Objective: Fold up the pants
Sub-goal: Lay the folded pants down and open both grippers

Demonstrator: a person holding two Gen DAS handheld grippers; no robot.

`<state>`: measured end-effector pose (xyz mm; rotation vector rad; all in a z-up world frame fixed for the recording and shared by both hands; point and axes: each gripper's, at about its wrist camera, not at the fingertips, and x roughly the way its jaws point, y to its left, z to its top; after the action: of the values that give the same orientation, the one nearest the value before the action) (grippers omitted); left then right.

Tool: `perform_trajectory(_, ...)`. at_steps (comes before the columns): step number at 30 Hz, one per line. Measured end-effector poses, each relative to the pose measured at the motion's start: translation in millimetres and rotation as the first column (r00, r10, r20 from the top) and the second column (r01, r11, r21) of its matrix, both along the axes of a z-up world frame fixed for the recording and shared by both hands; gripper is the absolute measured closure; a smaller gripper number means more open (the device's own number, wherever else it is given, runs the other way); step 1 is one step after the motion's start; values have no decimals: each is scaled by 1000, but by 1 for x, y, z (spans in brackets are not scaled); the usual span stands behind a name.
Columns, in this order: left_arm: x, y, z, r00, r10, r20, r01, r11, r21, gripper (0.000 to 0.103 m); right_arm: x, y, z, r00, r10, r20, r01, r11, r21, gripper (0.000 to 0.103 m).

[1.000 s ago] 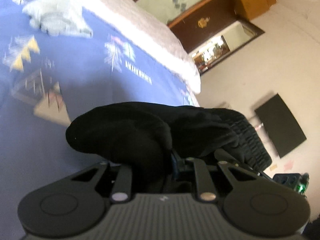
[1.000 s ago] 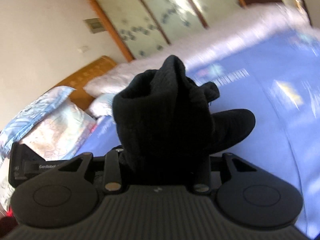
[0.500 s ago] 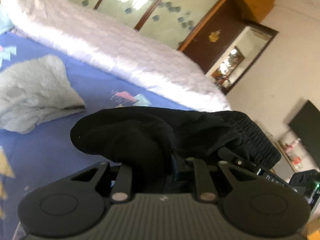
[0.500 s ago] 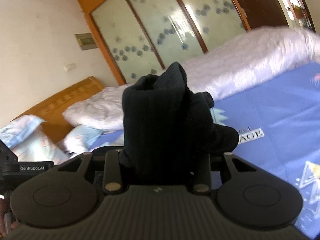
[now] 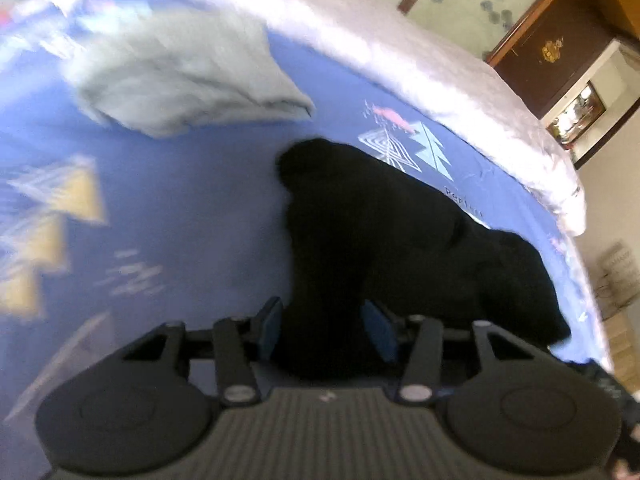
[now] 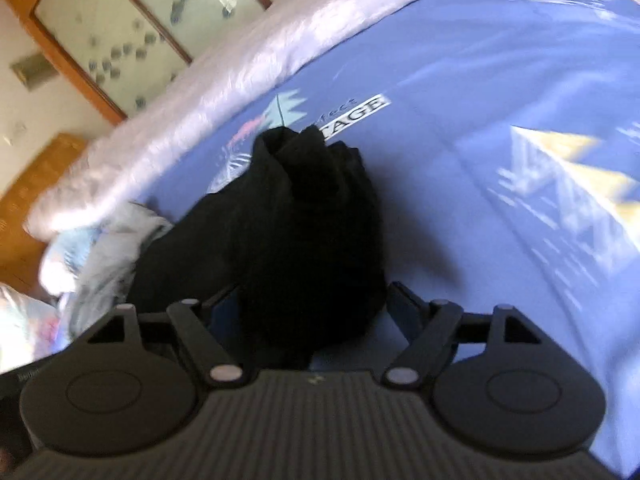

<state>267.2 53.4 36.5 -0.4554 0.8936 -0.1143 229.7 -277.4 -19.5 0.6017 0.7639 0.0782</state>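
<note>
The black pants [image 5: 384, 240] lie bunched on the blue patterned bedsheet [image 5: 192, 216]. In the left wrist view my left gripper [image 5: 326, 326] stands with its blue-padded fingers [image 5: 269, 322] spread apart, a bunch of black fabric between them. In the right wrist view the pants [image 6: 308, 232] pile up in front of my right gripper [image 6: 316, 312], whose jaws are wide apart with fabric lying between them. Both grippers are low over the sheet.
A crumpled grey garment [image 5: 188, 76] lies on the sheet beyond the pants, seen also at the left in the right wrist view [image 6: 112, 240]. A white fluffy blanket [image 5: 440, 64] runs along the far bed edge. A wooden wardrobe [image 6: 120, 28] stands behind.
Both grippers have tilted down toward the bed and opened. The pants, held up in the shut jaws before, have dropped onto the sheet.
</note>
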Motion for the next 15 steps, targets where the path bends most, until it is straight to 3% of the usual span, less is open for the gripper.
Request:
perform_trajectory(4,-79,-10,18,998,-70,-8,70,988,135,51,-90,17,27,998,43,50,-42,999,-24,23)
perform_trajectory(8,-153,-23,29,990,-138,-38,142,977,162,48,-179,41,49,988,94,122,-73,983,-169,22)
perform_trajectory(11,-200,-30,36,988,-146,-42,151,972,181,37,-234,43,55,985,55,162,-21,978,-208,17)
perform_trajectory(13,-225,-35,43,989,-145,-33,149,965,216,19,-258,38,55,986,13,167,20,981,-194,16)
perform_trajectory(15,-246,-41,49,989,-147,-7,143,956,255,11,-272,33,54,987,-23,160,52,983,-179,14)
